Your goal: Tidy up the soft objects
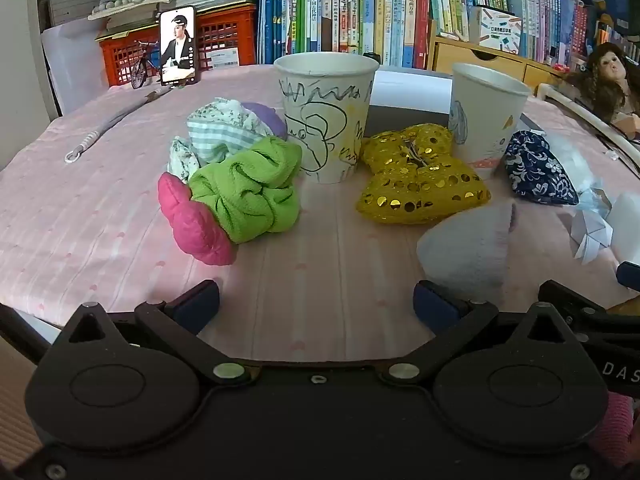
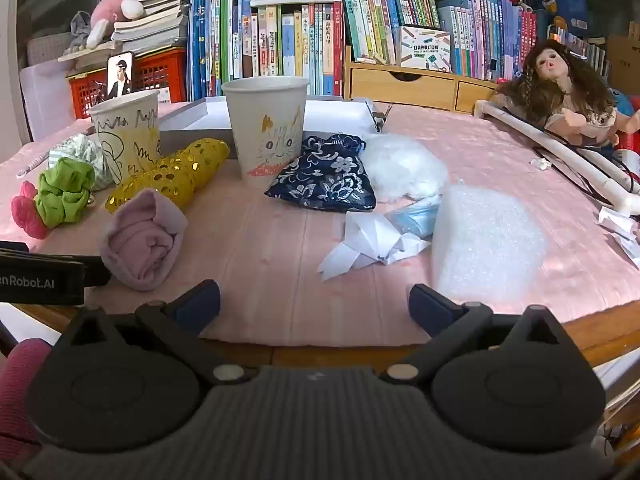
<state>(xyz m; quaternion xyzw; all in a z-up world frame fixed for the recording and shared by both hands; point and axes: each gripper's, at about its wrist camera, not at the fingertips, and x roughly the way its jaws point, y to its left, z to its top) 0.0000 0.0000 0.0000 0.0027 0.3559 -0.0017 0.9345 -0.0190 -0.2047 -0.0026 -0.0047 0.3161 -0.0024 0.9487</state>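
On the pink tablecloth lie a green scrunchie (image 1: 250,190), a pink padded flower (image 1: 192,222), a checked and floral cloth bundle (image 1: 220,132), a gold sequin heart (image 1: 420,184), a blue floral pouch (image 1: 536,172) and a rolled lilac cloth (image 1: 468,250). Two paper cups stand behind: one with black scribbles (image 1: 326,116), one with a cat drawing (image 2: 266,128). My left gripper (image 1: 316,306) is open and empty near the table's front edge. My right gripper (image 2: 314,306) is open and empty, the lilac roll (image 2: 142,240) to its left.
Folded white paper (image 2: 372,246), bubble wrap (image 2: 486,244), white fluff (image 2: 404,168) and a blue mask lie at the right. A grey box (image 1: 408,100), a phone (image 1: 178,46), a doll (image 2: 568,88), a white pipe and bookshelves stand behind.
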